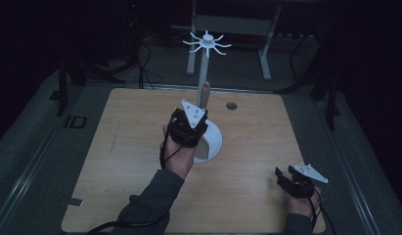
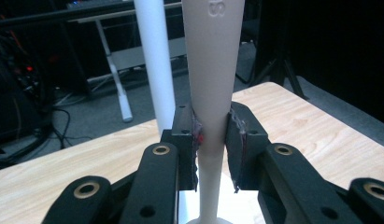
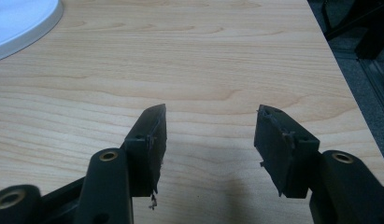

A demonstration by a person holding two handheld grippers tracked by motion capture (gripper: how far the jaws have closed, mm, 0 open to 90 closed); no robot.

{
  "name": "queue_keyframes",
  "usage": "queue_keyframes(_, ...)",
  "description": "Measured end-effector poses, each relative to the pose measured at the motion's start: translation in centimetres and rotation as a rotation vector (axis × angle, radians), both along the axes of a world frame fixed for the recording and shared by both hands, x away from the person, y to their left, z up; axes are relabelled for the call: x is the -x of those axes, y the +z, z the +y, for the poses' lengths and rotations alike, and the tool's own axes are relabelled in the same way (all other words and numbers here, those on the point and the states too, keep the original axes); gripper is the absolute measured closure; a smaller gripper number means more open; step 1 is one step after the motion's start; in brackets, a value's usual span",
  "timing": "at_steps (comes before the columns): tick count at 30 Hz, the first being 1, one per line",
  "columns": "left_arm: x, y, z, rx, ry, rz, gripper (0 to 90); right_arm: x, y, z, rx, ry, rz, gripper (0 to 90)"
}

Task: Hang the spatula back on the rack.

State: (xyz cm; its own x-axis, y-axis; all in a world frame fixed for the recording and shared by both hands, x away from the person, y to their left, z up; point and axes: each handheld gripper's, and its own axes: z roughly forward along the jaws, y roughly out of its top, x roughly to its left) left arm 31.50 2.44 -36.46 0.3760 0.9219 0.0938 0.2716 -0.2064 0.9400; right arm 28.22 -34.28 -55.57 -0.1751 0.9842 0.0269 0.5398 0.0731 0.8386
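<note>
My left gripper [image 2: 212, 140] pinches the utensil's handle [image 2: 213, 88] at its narrow, stiff, slippery-looking neck; right gripper [image 3: 209, 135] idles agape, empty.

Perhaps "S" embossed on pale handle [image 2: 213, 56]

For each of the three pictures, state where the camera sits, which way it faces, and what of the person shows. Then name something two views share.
High view: above the person's side, looking forward and down at the wooden table; forearms, both grippers show.
Left gripper view: on the left gripper, facing its fingers clamping a utensil handle.
Right gripper view: on the right gripper, facing bare tabletop.
Shared: the white round base.
</note>
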Motion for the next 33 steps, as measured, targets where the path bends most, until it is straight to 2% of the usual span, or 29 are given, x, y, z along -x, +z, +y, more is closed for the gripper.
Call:
queue_keyframes(13,-0.3,1.7,-0.2,0.002,0.031,-0.039,74.8,0.0,0.0,0.0,-0.002,-0.001,0.000,43.6)
queue_keyframes(18,-0.8,2.5,-0.1,-0.017,0.045,-0.048,74.8,0.0,0.0,0.0,0.000,0.002,0.000,43.6)
queue_keyframes(23,-1.2,3.2,-0.2,-0.015,0.061,-0.058,74.8,0.0,0.0,0.0,0.000,0.000,0.002,43.5)
queue_keyframes(33,-1.1,4.3,-0.4,-0.027,0.081,-0.086,74.7,0.0,0.0,0.0,0.000,0.001,0.000,43.6)
